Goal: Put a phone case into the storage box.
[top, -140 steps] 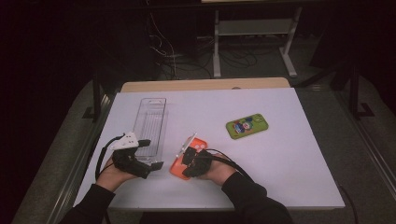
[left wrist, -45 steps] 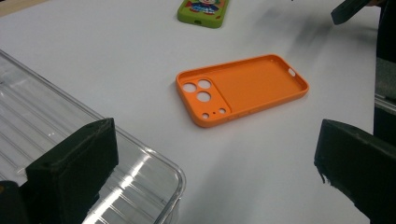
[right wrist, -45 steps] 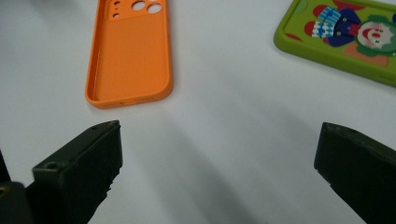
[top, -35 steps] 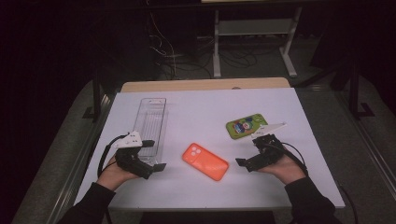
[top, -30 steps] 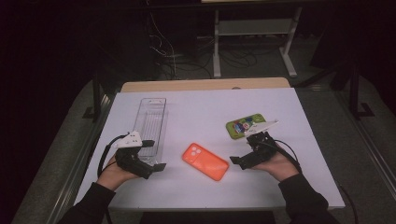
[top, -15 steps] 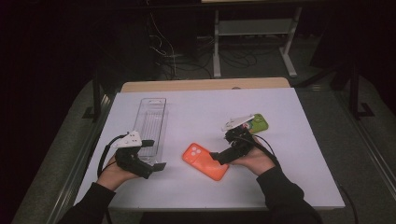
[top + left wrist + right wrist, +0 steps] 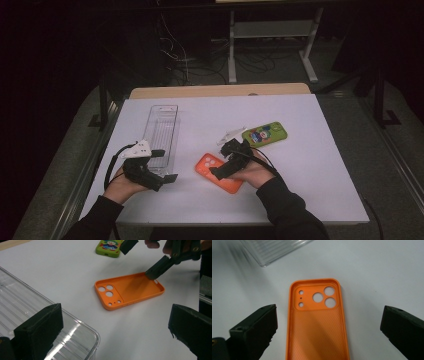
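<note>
An orange phone case (image 7: 207, 164) lies hollow side up on the white table, camera holes toward the left. My right gripper (image 7: 226, 159) is open over its right end. In the right gripper view the case (image 7: 317, 325) runs up between the two wide-apart jaws of the right gripper (image 7: 328, 322). From the left gripper view, one right jaw tip seems to rest inside the case (image 7: 125, 291) at its far end. My left gripper (image 7: 164, 165) is open at the front left, with nothing between its fingers, beside the clear tray.
A clear ribbed plastic tray (image 7: 162, 130) lies lengthwise at the left, its near corner by the left gripper (image 7: 115, 327). A green cartoon phone case (image 7: 265, 134) sits to the right, just behind the right hand. Bare white table (image 7: 310, 190) lies front right.
The right gripper has travelled left from the table's right side, past the green case, to the orange case. The left gripper has stayed put.
</note>
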The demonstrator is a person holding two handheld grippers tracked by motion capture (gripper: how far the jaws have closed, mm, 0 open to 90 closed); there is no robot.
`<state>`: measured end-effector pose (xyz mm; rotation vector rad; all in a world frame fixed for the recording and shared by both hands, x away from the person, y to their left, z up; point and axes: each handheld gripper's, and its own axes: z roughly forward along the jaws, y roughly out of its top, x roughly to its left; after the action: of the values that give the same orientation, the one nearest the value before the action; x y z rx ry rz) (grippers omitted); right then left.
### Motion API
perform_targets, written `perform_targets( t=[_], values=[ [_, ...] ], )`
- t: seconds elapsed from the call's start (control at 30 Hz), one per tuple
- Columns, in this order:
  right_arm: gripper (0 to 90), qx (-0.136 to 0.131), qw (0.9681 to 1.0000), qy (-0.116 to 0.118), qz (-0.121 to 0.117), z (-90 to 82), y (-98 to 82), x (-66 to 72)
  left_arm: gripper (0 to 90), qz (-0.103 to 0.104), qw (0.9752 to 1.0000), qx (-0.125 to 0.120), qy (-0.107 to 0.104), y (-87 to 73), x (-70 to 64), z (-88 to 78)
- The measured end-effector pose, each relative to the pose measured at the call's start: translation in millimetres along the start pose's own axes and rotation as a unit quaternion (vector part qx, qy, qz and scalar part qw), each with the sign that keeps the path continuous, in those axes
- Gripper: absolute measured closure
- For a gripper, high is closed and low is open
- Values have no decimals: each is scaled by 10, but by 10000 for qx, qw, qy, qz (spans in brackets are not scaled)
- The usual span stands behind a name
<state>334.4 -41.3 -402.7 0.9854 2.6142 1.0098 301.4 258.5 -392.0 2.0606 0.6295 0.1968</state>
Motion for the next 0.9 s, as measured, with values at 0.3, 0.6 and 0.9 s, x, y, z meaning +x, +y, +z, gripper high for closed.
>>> perform_targets(
  t=[0.3,0.6,0.9],
  values=[
    [1,283,9996,8,36,213,-67,39,0,-4,10000,-16,9,0,2,-2],
    [8,518,9986,77,-73,327,-168,66,0,-11,10000,-23,14,0,5,-7],
    [66,596,9980,108,-168,366,-204,100,0,-6,10000,-2,23,-3,7,-7]
  ],
)
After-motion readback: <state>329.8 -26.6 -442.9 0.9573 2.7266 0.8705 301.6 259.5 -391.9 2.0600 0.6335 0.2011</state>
